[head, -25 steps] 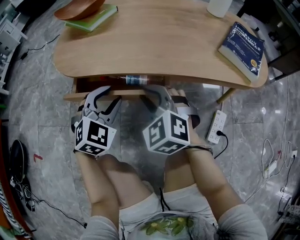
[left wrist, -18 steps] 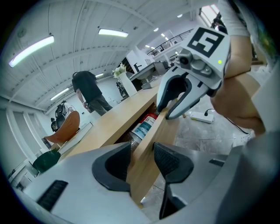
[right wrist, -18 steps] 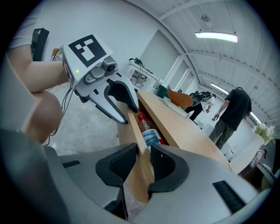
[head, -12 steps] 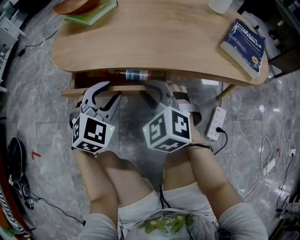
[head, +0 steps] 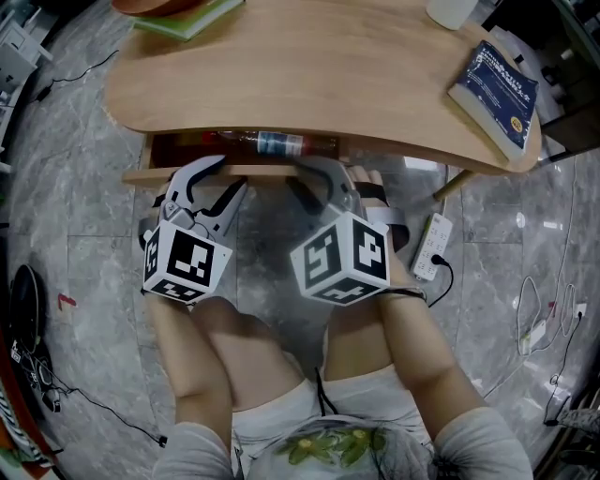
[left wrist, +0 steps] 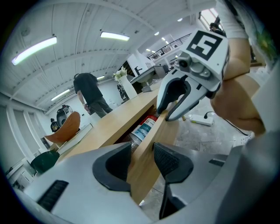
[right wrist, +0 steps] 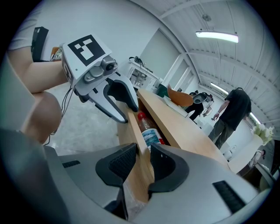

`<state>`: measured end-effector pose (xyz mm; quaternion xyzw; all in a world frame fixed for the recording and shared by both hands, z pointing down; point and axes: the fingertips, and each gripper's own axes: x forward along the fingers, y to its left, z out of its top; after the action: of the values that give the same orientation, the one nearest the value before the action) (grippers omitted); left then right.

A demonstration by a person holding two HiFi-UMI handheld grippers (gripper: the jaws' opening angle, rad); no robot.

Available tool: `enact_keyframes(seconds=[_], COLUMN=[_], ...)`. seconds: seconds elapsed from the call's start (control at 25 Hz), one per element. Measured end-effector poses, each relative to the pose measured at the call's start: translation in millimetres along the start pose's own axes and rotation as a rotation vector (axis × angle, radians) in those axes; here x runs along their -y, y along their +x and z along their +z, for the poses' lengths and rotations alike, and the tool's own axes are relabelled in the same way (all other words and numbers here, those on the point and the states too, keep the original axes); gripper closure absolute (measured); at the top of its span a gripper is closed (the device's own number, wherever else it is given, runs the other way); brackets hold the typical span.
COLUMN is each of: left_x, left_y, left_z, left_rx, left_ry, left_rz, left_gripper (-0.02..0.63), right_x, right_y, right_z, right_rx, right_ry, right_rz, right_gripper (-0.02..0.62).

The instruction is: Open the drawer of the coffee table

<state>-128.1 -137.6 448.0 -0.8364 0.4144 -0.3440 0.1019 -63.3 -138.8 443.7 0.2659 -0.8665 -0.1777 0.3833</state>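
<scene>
- The wooden table stands on a grey marble floor, with the person's knees just below its near edge.
- The drawer sits under that near edge, at the left half of the table. It is out by a narrow gap, its front panel level and parallel to the table edge.
- In the gap a bottle lies on its side, with a red cap and a blue-and-white label.
- The left tongs are closed over the top edge of the drawer's front panel: one pad is inside the drawer, the other against the outer face.
- The right tongs grip the same panel in the same way, just to the right of the left pair. One pad is near the bottle's side.
- Both pairs of tongs slope down toward the drawer, marker cubes toward the person.
- A blue book lies on the right end of the table, and a green book at the far left.
- A white power strip lies on the floor, right of the drawer.
- A person in dark clothes stands beyond the table.
</scene>
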Motion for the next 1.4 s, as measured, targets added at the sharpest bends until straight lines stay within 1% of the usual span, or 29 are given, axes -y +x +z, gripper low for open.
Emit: enact_keyframes(seconds=[0.92,1.4], left_x=[2.8,8.1], left_y=[-2.7,-8.7], left_z=[0.8,-1.0], left_rx=[0.016,0.021], left_ry=[0.004,0.014], left_rz=[0.006,-0.004], left_gripper=[0.446,0.453], right_x=[-1.3,-8.7], right_y=[-2.3,-5.4], right_z=[-0.7,-0.5], right_rx=[-0.018,-0.048], right_ry=[0.013,-0.012], right_rz=[-0.013,-0.011], right_gripper=[0.486,0.486])
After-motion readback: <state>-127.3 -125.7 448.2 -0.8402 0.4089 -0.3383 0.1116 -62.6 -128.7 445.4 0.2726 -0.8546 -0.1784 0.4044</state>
